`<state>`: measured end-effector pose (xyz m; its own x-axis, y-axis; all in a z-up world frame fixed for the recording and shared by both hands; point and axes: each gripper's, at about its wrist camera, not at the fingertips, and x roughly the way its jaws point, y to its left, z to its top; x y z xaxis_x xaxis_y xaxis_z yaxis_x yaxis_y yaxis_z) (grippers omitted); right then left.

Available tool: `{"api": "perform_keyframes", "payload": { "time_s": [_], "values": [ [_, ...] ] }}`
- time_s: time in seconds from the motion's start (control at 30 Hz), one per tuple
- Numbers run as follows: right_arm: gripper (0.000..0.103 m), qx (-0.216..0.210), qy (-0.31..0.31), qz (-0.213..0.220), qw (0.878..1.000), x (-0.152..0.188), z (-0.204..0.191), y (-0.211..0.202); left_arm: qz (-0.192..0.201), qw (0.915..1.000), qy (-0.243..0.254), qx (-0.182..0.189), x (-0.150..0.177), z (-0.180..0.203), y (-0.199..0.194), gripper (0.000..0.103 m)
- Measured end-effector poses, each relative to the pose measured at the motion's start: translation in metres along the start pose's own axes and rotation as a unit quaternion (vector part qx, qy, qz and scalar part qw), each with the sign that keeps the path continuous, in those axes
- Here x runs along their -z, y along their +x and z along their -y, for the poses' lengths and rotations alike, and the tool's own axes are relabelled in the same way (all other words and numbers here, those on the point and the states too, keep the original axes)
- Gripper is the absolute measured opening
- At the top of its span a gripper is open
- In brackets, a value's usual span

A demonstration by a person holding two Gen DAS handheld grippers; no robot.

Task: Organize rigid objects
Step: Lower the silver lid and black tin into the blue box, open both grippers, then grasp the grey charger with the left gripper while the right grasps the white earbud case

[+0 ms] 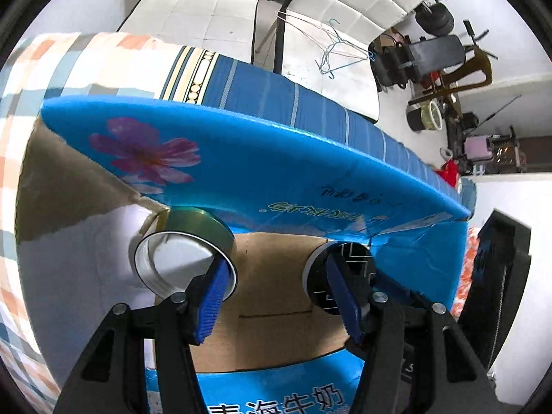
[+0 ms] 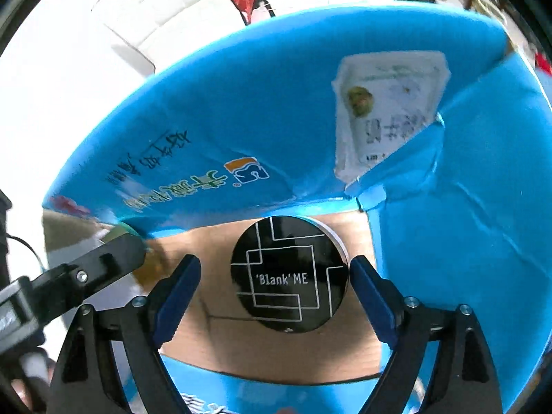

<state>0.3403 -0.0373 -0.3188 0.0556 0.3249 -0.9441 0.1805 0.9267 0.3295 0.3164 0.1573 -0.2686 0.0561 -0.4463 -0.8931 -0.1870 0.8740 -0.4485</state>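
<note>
A blue milk carton (image 1: 258, 158) stands open, its brown floor (image 1: 276, 276) bare in the middle. A green tape roll (image 1: 186, 238) lies in its left corner and a black round compact (image 1: 355, 258) lies at the right. My left gripper (image 1: 277, 264) is open above the floor between them; its left pad overlaps the roll's right rim, and I cannot tell whether they touch. In the right wrist view the compact (image 2: 288, 272), printed 'Blank' ME, lies flat between the wide jaws of my right gripper (image 2: 275, 259). Its left pad stands clear and its right pad sits beside the rim.
The carton's flaps (image 2: 276, 120) rise at the back and right, one bearing a white label (image 2: 390, 110). A finger of the left gripper (image 2: 110, 262) reaches in from the left. Behind the carton lie a blue striped sheet (image 1: 310, 103), wire hangers (image 1: 331, 51) and clutter (image 1: 434, 62).
</note>
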Motion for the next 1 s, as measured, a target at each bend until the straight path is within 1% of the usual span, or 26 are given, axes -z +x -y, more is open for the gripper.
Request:
{"api": "perform_keyframes", "payload": {
  "time_s": [0.07,0.13,0.2,0.23,0.27,0.33,0.4,0.47,0.57,0.6,0.67,0.7,0.73,0.77,0.8,0.83,0.9,1.0],
  "values": [
    [0.090,-0.031,0.022,-0.007,0.999,0.004,0.004,0.000,-0.003,0.9997,-0.017,0.016,-0.001,-0.004,-0.001,0.056],
    [0.090,-0.053,0.031,-0.009,0.998,0.011,0.008,-0.001,-0.005,0.9989,-0.034,0.032,-0.002,-0.008,-0.003,0.056],
    [0.087,-0.071,0.036,-0.005,0.997,0.016,0.007,-0.001,-0.003,0.9979,-0.046,0.046,-0.003,-0.012,-0.005,0.056],
    [0.083,-0.075,0.035,-0.003,0.997,0.019,0.007,0.000,-0.003,0.9972,-0.052,0.053,-0.003,-0.013,-0.005,0.056],
    [0.082,-0.077,0.034,0.000,0.996,0.022,0.005,0.000,-0.006,0.9962,-0.060,0.064,-0.004,-0.015,-0.005,0.056],
    [0.082,-0.081,0.032,0.004,0.996,0.028,0.004,-0.002,-0.011,0.9947,-0.073,0.072,-0.005,-0.018,-0.003,0.056],
    [0.082,-0.056,0.022,0.014,0.998,0.034,0.001,-0.004,-0.011,0.9940,-0.079,0.076,-0.005,-0.020,-0.004,0.056],
    [0.082,-0.046,0.015,0.019,0.999,0.035,0.003,-0.010,-0.005,0.9951,-0.077,0.061,-0.004,-0.022,-0.007,0.056],
    [0.082,-0.026,0.008,0.012,1.000,0.036,0.004,-0.013,0.004,0.9977,-0.057,0.037,-0.003,-0.018,-0.013,0.056],
    [0.082,-0.011,0.002,0.012,1.000,0.038,0.000,-0.014,0.004,0.9983,-0.050,0.029,-0.001,-0.015,-0.014,0.056],
    [0.084,0.032,-0.016,0.017,0.999,0.044,-0.001,-0.027,0.006,0.9997,-0.023,0.002,0.003,-0.005,-0.019,0.065],
    [0.086,0.048,-0.027,0.020,0.998,0.043,0.002,-0.031,0.012,0.9997,-0.007,-0.018,0.005,0.000,-0.022,0.076],
    [0.089,0.064,-0.038,0.022,0.997,0.046,0.001,-0.033,0.024,0.9981,0.019,-0.054,0.010,0.010,-0.028,0.086],
    [0.089,0.082,-0.051,0.026,0.995,0.050,-0.001,-0.038,0.038,0.9949,0.041,-0.084,0.015,0.018,-0.034,0.089],
    [0.089,0.101,-0.067,0.031,0.992,0.057,-0.004,-0.043,0.049,0.9920,0.056,-0.102,0.020,0.022,-0.038,0.094],
    [0.089,0.114,-0.078,0.034,0.990,0.062,-0.006,-0.046,0.057,0.9882,0.070,-0.123,0.026,0.028,-0.042,0.100],
    [0.089,0.132,-0.095,0.039,0.986,0.074,-0.010,-0.055,0.068,0.9819,0.087,-0.154,0.039,0.034,-0.050,0.102],
    [0.089,0.141,-0.109,0.048,0.983,0.089,-0.008,-0.079,0.090,0.9773,0.096,-0.166,0.057,0.036,-0.064,0.102]
  ]
}}
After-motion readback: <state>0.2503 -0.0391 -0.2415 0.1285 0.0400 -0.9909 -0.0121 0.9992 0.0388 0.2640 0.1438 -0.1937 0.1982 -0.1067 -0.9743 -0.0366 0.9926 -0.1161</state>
